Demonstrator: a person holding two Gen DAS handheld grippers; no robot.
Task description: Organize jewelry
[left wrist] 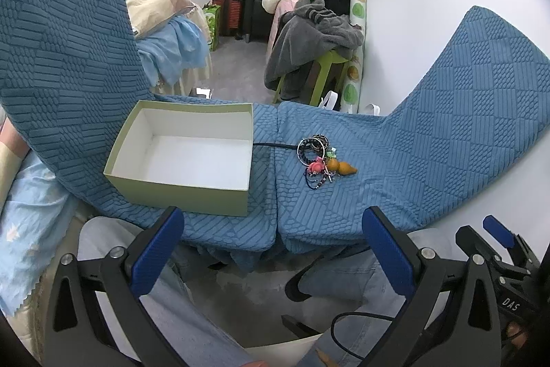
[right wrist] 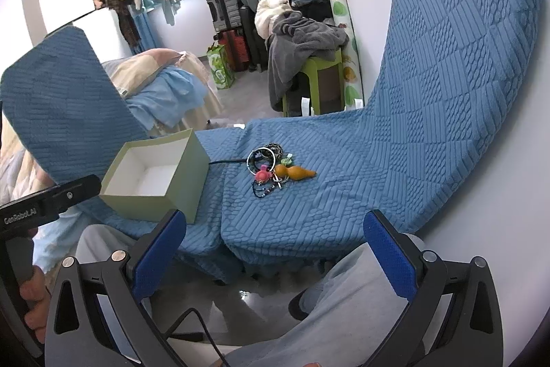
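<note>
Your left tool (left wrist: 273,229) and right tool (right wrist: 275,231) both hang with their blue pads spread wide and nothing between them, held back from the near edge of the blue quilted cushion (left wrist: 343,212) above your knees. The jewelry pile (left wrist: 318,162), a tangle of bangles, beaded strands, a pink charm and an orange gourd-shaped piece (right wrist: 295,172), lies on the cushion to the right of the seam. The open green box (left wrist: 182,157) sits empty on the cushion left of that seam, near the pile but apart from it.
</note>
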